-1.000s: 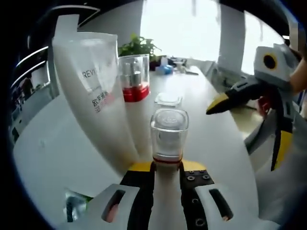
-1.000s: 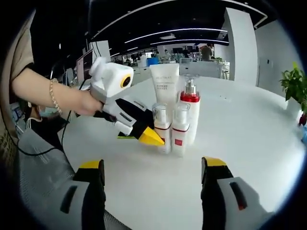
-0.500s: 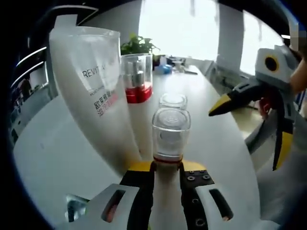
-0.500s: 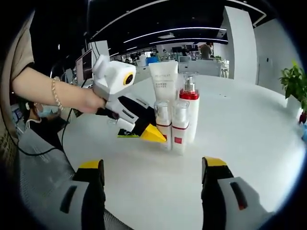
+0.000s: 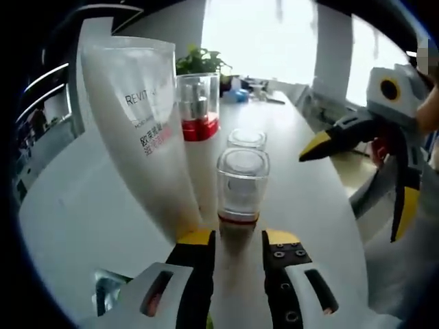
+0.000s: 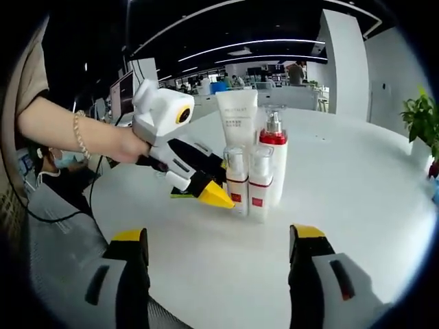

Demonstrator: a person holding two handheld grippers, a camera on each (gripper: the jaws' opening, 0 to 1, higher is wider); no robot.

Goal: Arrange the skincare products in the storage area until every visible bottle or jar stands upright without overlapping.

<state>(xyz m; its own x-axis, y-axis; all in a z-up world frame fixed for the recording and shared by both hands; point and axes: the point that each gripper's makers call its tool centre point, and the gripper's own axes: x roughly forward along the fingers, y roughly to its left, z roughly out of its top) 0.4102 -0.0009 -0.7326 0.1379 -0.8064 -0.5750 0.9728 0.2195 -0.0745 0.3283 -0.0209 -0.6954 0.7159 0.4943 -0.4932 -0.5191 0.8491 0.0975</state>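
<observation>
Skincare cluster centre frame: small clear-capped bottle (image 5: pixel 242 184) upright, just ahead of left gripper (image 5: pixel 236 241), jaws parted either side. Right gripper (image 6: pixel 218 241) wide open, empty, lower frame. Risk: clipping bottle while withdrawing, toppling it into white tube (image 5: pixel 140 123) and pump bottle (image 5: pixel 197 116).

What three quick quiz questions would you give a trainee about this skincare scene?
1. True or false: the white tube lies flat on the table.
2. What stands nearest the left hand-held gripper? A the tube; B a small clear-capped bottle; C the plant.
3. Fill in: the jaws of the right hand-held gripper are ___ and hold nothing.
Key: 1 false, it stands upright; 2 B; 3 open.
</observation>
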